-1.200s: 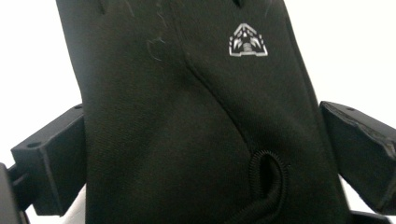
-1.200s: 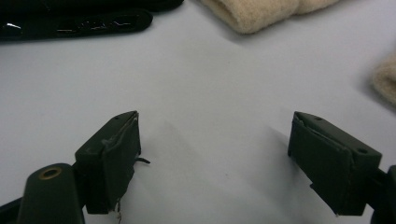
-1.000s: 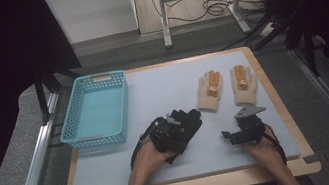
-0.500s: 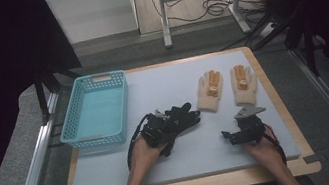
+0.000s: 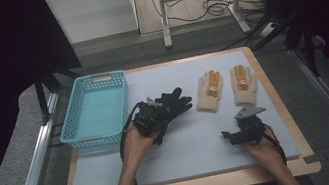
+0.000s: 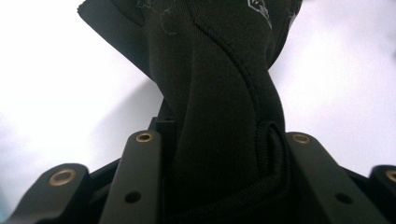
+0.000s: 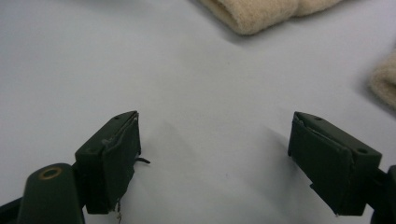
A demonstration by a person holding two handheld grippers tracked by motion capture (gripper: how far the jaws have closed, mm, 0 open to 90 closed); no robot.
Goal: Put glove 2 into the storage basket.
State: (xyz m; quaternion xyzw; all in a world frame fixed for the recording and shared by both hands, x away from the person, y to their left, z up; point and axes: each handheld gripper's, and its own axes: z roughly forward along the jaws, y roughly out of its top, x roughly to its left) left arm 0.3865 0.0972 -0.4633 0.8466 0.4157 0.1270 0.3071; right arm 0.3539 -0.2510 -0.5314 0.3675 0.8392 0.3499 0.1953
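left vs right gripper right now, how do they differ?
The left gripper is shut on a black glove; the right gripper is open and holds nothing. The left gripper sits near the blue basket; the right gripper sits near the beige gloves. Both are hand-held over the grey mat.

black glove (image 6: 219,93): fingers cut off at top edge | cream gloves (image 7: 261,14): only edges in frame; rest cropped

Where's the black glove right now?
High view: the black glove sits mid-table, clamped in the left gripper, between the blue basket and the tan gloves.
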